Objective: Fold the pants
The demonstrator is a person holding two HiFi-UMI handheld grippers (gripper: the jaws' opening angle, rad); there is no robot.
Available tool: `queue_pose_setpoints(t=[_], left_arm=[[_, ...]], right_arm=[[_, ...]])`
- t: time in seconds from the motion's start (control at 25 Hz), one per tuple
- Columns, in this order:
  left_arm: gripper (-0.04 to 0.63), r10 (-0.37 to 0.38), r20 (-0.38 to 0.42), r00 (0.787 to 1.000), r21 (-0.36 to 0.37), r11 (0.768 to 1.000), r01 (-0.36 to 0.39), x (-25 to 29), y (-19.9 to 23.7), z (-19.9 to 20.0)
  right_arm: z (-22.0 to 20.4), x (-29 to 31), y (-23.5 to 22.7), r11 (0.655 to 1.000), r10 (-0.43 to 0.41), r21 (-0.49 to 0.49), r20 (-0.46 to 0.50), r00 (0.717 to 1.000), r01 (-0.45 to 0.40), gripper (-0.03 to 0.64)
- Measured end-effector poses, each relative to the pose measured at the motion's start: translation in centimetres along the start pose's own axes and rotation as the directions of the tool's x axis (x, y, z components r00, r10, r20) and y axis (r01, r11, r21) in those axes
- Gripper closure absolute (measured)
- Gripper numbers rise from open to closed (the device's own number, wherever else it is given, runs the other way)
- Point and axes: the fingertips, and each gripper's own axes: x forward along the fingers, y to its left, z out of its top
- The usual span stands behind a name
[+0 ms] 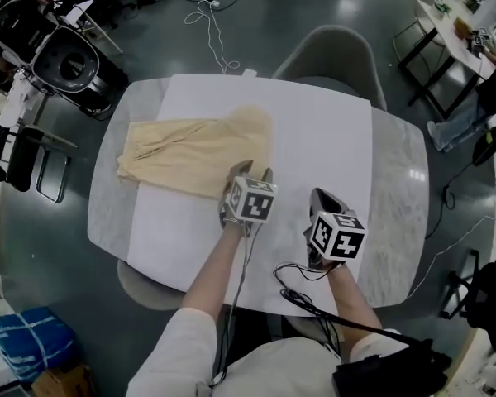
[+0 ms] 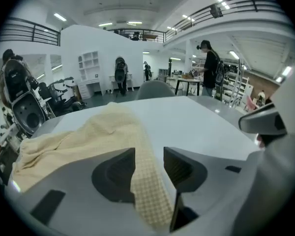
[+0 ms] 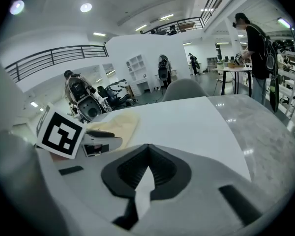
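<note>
One fold looks done: pants (image 1: 182,151) doubled on counter (image 1: 397,197). Left gripper (image 2: 150,166) wide, cloth loose between jaws; right gripper (image 3: 148,149) closed, empty. Next: regrasp edge, fold again.

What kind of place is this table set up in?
Probably a big open lab or workshop hall: a railed mezzanine overhead, a workbench at the side, cables trailing over the grey floor, bulky black equipment nearby.
</note>
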Motion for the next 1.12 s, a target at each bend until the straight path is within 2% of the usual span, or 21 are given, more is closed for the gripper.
queue_pose_setpoints(t=[0.2, 0.52, 0.56, 0.6, 0.76, 0.84, 0.96, 1.12], left_arm=[[0.423, 0.016, -0.122, 0.992, 0.048, 0.999, -0.011, 3.6, -1.2, -1.1], [0.425, -0.056, -0.231, 0.971, -0.024, 0.998, 0.052, 4.8, -0.5, -1.6], [0.464, -0.056, -0.241, 0.969, -0.028, 0.998, 0.050, 4.8, -0.2, -1.5], [0.516, -0.053, -0.245, 0.968, -0.033, 0.998, 0.047, 4.8, 0.1, -1.4], [0.556, -0.049, -0.233, 0.971, -0.066, 0.997, 0.034, 4.6, 0.6, -1.2], [0.565, -0.047, -0.222, 0.974, -0.106, 0.994, 0.024, 4.2, 1.0, -1.4], [0.566, -0.078, -0.203, 0.976, -0.160, 0.986, 0.045, 3.4, 0.7, -1.3], [0.566, -0.114, -0.178, 0.978, -0.181, 0.980, 0.081, 1.6, 1.1, 0.0]], right_arm=[[-0.6, 0.7, -3.2, 1.000, 0.005, 0.027, -0.028, 1.000, -0.004, 0.624], [-1.0, 1.5, -4.4, 0.998, 0.029, 0.055, -0.046, 0.999, -0.027, 0.624], [-0.9, 1.5, -4.3, 0.998, 0.035, 0.056, -0.045, 0.998, -0.032, 0.624], [-0.8, 1.5, -4.3, 0.998, 0.040, 0.056, -0.045, 0.998, -0.037, 0.624], [-0.4, 1.3, -4.3, 0.997, 0.048, 0.060, -0.044, 0.998, -0.045, 0.624], [-0.3, 1.1, -4.1, 0.997, 0.049, 0.062, -0.043, 0.998, -0.046, 0.624], [0.2, 1.1, -3.7, 0.997, 0.049, 0.053, -0.038, 0.998, -0.047, 0.624], [1.7, 1.1, -2.4, 0.998, 0.048, 0.033, -0.021, 0.999, -0.047, 0.624]])
